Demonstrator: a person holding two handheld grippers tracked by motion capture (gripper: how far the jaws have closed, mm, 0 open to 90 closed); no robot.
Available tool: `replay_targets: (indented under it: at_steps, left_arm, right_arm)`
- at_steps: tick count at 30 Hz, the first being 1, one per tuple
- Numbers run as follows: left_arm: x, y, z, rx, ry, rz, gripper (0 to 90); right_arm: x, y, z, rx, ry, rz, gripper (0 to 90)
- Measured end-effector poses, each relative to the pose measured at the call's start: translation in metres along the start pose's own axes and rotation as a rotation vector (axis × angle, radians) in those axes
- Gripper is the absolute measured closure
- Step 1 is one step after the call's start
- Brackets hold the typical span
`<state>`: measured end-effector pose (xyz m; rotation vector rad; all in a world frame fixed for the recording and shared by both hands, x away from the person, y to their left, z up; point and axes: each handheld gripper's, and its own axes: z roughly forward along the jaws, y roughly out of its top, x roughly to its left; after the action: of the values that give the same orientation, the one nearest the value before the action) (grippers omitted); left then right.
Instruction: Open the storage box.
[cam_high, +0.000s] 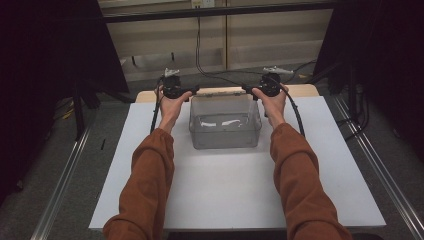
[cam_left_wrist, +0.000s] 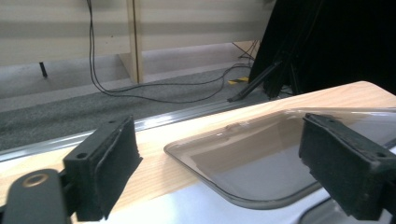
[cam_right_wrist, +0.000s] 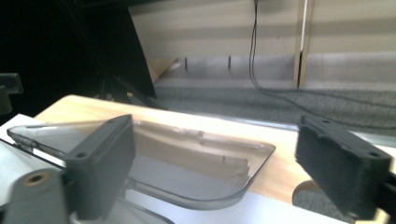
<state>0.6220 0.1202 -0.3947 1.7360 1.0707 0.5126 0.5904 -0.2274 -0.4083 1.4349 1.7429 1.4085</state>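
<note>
the high view looks from above the person's side, forward and down over the white table (cam_high: 225, 190), far enough back to take in both sleeves, the floor on either side and the back wall. the left gripper view sits low and close behind the left gripper (cam_left_wrist: 224, 172), facing the far table edge and the floor beyond. the right gripper view rides just as close on the right gripper (cam_right_wrist: 219, 172), angled toward the same far edge. all three share the clear plastic tub (cam_high: 225, 122) (cam_left_wrist: 261, 158) (cam_right_wrist: 187, 163) and the wooden strip (cam_high: 300, 90) (cam_left_wrist: 196, 135) (cam_right_wrist: 280, 163) behind it.
</note>
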Motion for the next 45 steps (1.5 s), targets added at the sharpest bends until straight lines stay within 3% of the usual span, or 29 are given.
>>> replay_targets:
  at_steps: [4,7,9,13,15,21,27,35,40,45]
  left_arm:
    - [-0.004,0.002,-0.007,0.013,-0.02,0.013,5.4]
    - [-0.008,0.0,-0.014,-0.027,-0.038,0.025,5.2]
    - [-0.01,-0.004,-0.018,-0.055,-0.076,0.029,4.6]
    - [-0.014,-0.009,-0.025,-0.068,-0.057,0.079,4.3]
    - [-0.013,-0.01,-0.03,-0.084,-0.06,0.077,4.4]
    - [-0.021,-0.016,-0.04,-0.123,-0.041,0.081,4.1]
    - [-0.024,-0.027,-0.046,-0.157,-0.071,0.068,3.9]
    - [-0.028,-0.03,-0.058,-0.169,-0.068,0.094,3.1]
    - [-0.03,-0.034,-0.068,-0.176,-0.072,0.081,2.5]
    - [-0.031,-0.041,-0.075,-0.192,-0.073,0.089,2.1]
  right_arm:
    - [0.003,-0.001,-0.005,-0.021,-0.007,-0.026,5.9]
    - [0.004,-0.001,-0.011,-0.032,0.023,-0.017,3.7]
    - [0.007,-0.001,-0.014,-0.04,0.011,-0.059,4.0]
    - [0.01,-0.004,-0.019,-0.062,-0.015,-0.1,4.0]
    - [0.013,-0.005,-0.023,-0.06,-0.022,-0.129,3.7]
    - [0.016,-0.009,-0.037,-0.097,-0.026,-0.145,3.1]
    - [0.017,-0.013,-0.051,-0.14,-0.02,-0.137,2.7]
    - [0.023,-0.017,-0.07,-0.167,-0.035,-0.198,1.9]
    - [0.025,-0.017,-0.08,-0.18,-0.041,-0.229,1.5]
    - [0.024,-0.023,-0.088,-0.181,-0.046,-0.224,1.5]
